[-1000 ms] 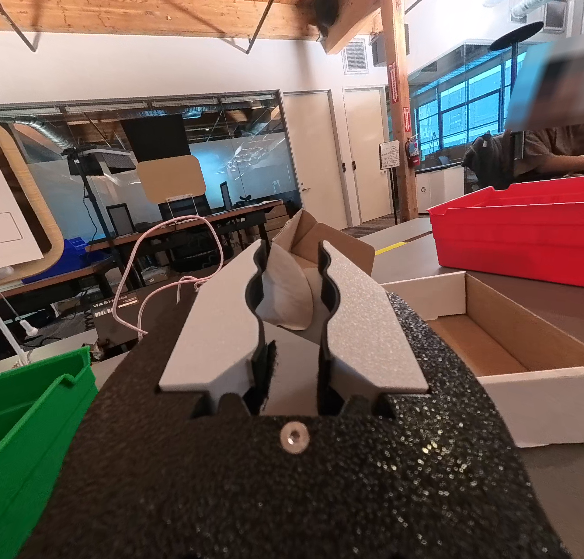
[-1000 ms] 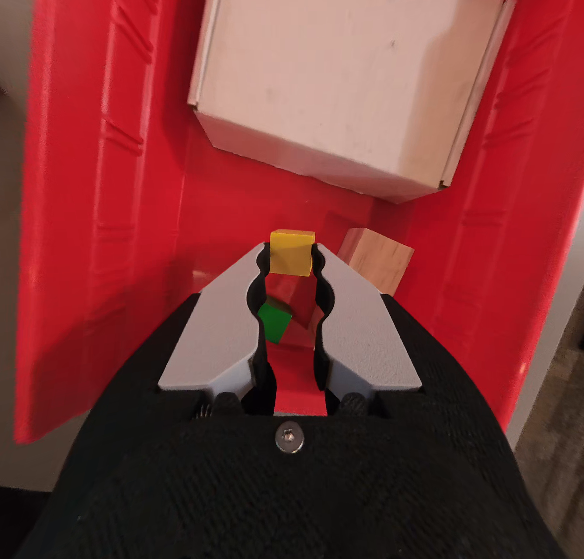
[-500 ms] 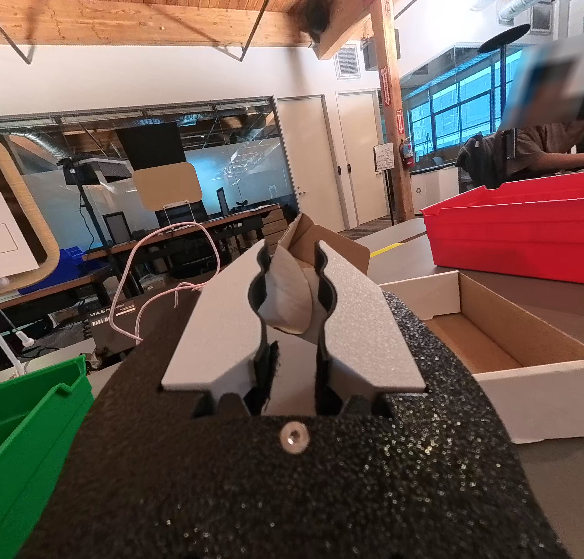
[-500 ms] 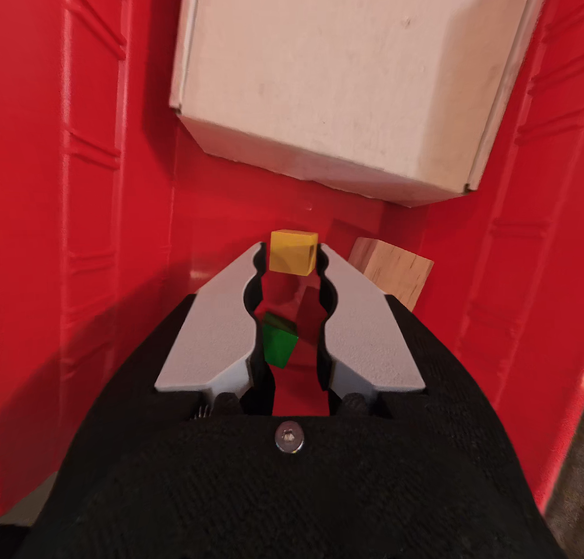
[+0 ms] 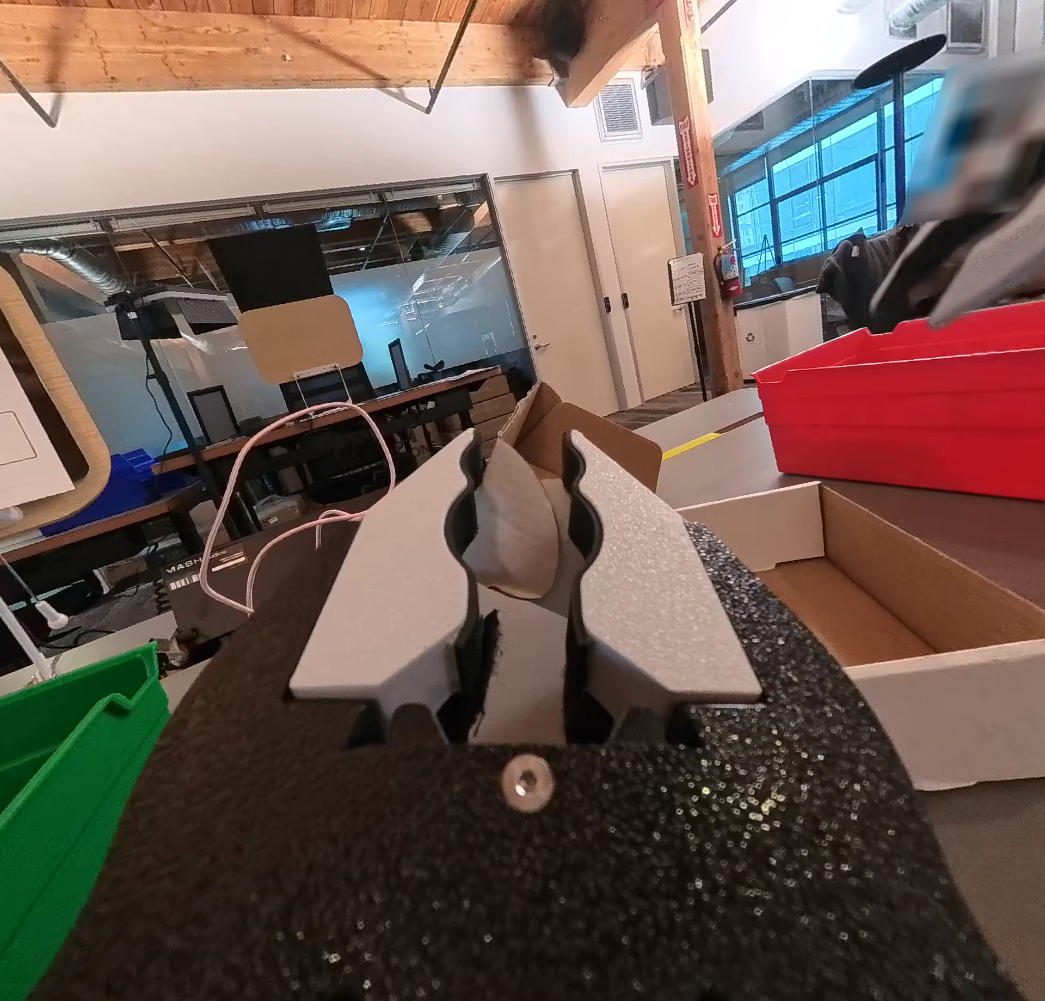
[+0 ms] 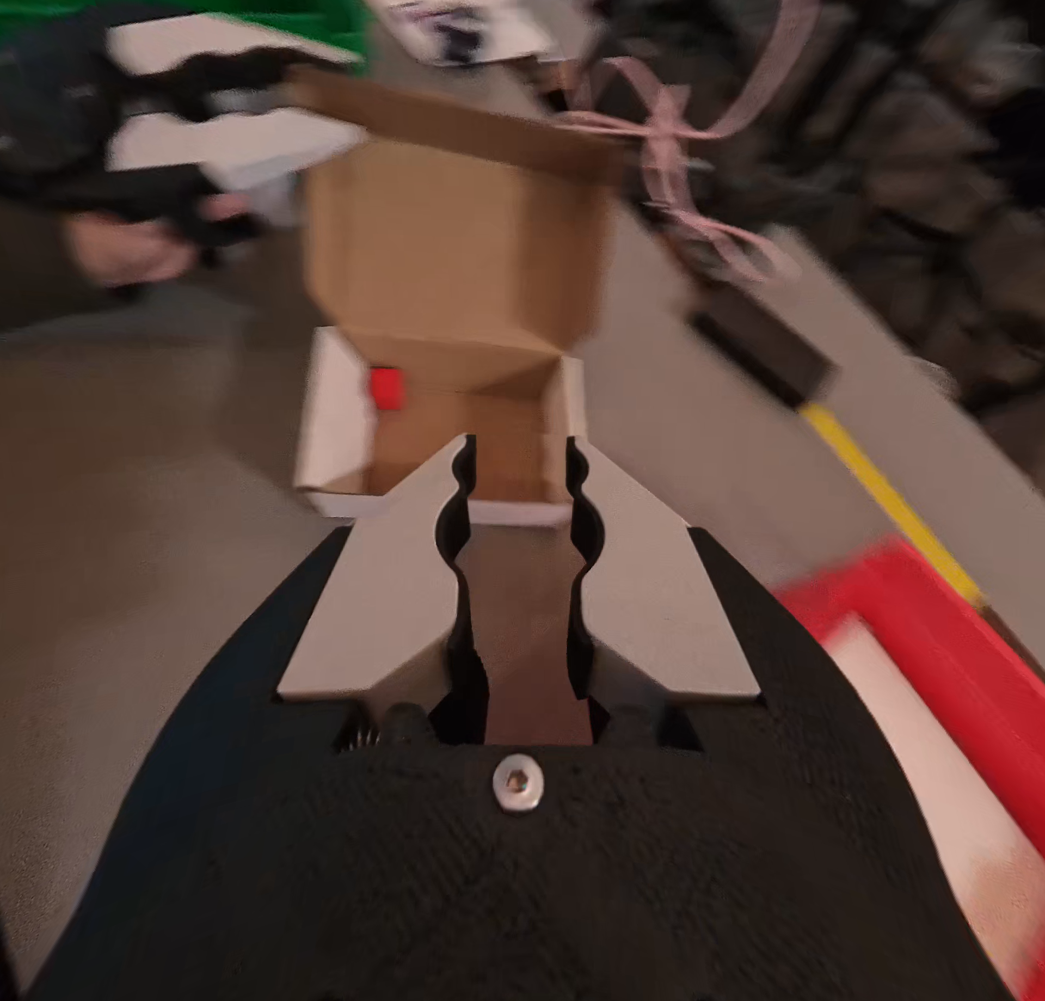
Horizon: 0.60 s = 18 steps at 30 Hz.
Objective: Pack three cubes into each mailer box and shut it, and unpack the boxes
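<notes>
Two views, taken in turn.

Left wrist view: left gripper (image 5: pixel 523 459) sits low over the bench, jaws narrow, with a pale flap of the mailer box's (image 5: pixel 927 685) raised lid (image 5: pixel 588 448) standing between the fingers. Whether the pads actually press on that flap I cannot tell; one side shows a sliver of gap. Open tray of the box lies just right of the gripper, brown inside, white outside. Red bin (image 5: pixel 905 425) stands beyond it toward the far right edge of the bench; green bin (image 5: pixel 68 759) at the near left corner.

Right wrist view, badly motion-blurred: right gripper (image 6: pixel 520 442) is above the bench, jaws narrow with nothing between them, only box floor showing through. Mailer box (image 6: pixel 333 425) lies straight ahead and just below the fingertips, long axis running away from the gripper, lid tipped up at the far end. Red cube (image 6: pixel 386 388) rests inside at the far left corner, probably against the wall. Red bin (image 6: pixel 933 634) corner sits near right.

Judgement: the right gripper is the nearer one to the box's open tray.
</notes>
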{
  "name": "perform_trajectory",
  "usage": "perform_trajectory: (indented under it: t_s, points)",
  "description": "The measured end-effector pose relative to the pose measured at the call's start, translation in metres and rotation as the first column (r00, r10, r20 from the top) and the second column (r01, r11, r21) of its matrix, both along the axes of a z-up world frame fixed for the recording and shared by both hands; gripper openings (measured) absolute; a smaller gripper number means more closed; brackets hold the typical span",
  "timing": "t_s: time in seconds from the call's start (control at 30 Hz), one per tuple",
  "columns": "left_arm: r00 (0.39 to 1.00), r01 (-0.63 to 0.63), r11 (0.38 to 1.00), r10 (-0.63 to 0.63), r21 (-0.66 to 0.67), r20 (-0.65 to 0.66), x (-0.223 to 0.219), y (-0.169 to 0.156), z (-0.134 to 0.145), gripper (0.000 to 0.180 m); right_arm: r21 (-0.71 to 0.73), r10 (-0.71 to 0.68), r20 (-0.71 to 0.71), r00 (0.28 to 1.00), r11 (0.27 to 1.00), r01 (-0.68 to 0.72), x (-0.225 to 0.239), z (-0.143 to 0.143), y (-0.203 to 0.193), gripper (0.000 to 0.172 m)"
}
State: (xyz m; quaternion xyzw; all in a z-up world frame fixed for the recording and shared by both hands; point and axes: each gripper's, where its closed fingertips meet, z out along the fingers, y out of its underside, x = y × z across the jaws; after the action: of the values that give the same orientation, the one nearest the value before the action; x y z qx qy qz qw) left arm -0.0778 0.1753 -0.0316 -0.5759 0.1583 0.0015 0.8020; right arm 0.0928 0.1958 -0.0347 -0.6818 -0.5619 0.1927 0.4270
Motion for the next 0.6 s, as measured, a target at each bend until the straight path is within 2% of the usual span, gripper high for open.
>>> perform_trajectory:
  t_s: [0.07, 0.1, 0.2, 0.27, 0.43, 0.6]
  points:
    - [1.0, 0.0, 1.0, 0.0, 0.001, -0.001, 0.0, 0.0, 0.0, 0.026, -0.118, 0.246, 0.045, 0.968, 0.964, -0.239, -0.036, -0.026, -0.036, 0.027]
    - [1.0, 0.0, 1.0, 0.0, 0.002, -0.001, 0.0, -0.001, 0.0, 0.026, -0.155, 0.299, 0.08, 0.951, 0.946, -0.284, -0.047, -0.04, -0.043, 0.027]
    - [1.0, 0.002, 1.0, -0.002, 0.007, -0.011, 0.002, -0.002, 0.001, 0.026, -0.147, 0.336, 0.253, 0.907, 0.94, -0.307, -0.067, -0.079, -0.038, 0.027]
    - [1.0, 0.004, 1.0, -0.004, 0.008, -0.014, 0.003, -0.002, 0.001, 0.026, -0.17, 0.358, 0.304, 0.883, 0.932, -0.319, -0.077, -0.094, -0.037, 0.03]
    - [1.0, 0.005, 1.0, -0.005, 0.004, -0.008, 0.002, -0.001, 0.001, 0.026, -0.291, 0.405, 0.301, 0.863, 0.901, -0.321, -0.097, -0.112, -0.039, 0.042]
    - [1.0, 0.005, 1.0, -0.005, 0.002, -0.009, 0.002, -0.001, 0.001, 0.026, -0.331, 0.39, 0.341, 0.855, 0.902, -0.279, -0.104, -0.13, -0.033, 0.044]
